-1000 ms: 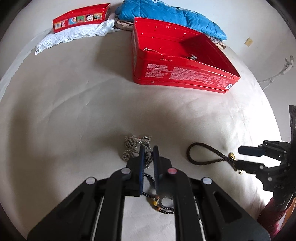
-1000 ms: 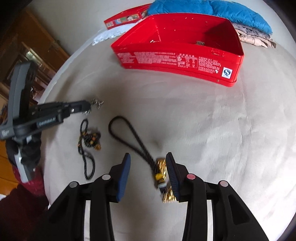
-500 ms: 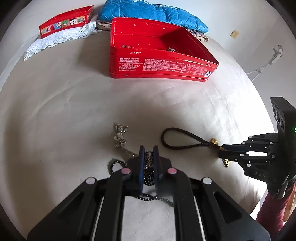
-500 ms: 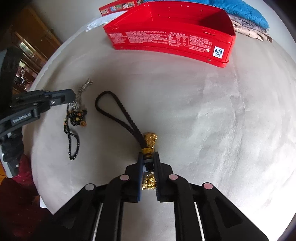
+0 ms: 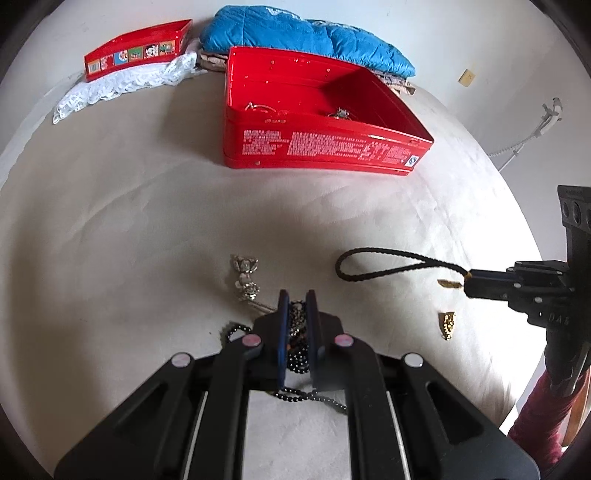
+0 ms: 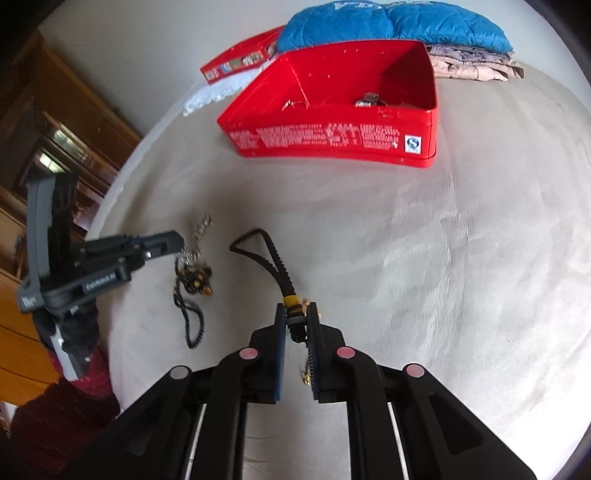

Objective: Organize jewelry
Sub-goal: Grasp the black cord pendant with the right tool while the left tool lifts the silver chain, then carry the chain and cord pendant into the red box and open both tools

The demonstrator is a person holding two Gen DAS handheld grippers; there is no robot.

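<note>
A: What's the surface?

B: A beige cloth-covered tabletop (image 5: 147, 229), white wall behind, a blue quilt (image 5: 306, 33) at 12 o'clock.

A: Where's the jewelry relative to the jaws?

B: The left gripper (image 5: 295, 306) has its jaws clenched on a black bead necklace (image 5: 297, 354); its silver chain end (image 5: 244, 277) trails toward 11 o'clock on the cloth. The right gripper (image 6: 296, 317) has its jaws clamped on the yellow-bound end of a braided black cord (image 6: 275, 266), whose loop runs toward 11 o'clock. Gold charms (image 5: 447, 325) hang below it.

A: And the containers?

B: At 12 o'clock, an open red tin (image 5: 325, 147) holds 2 small silvery pieces (image 6: 369, 100). At 10 o'clock in the left view, the red lid (image 5: 136, 55) rests on white lace (image 5: 122, 83).
</note>
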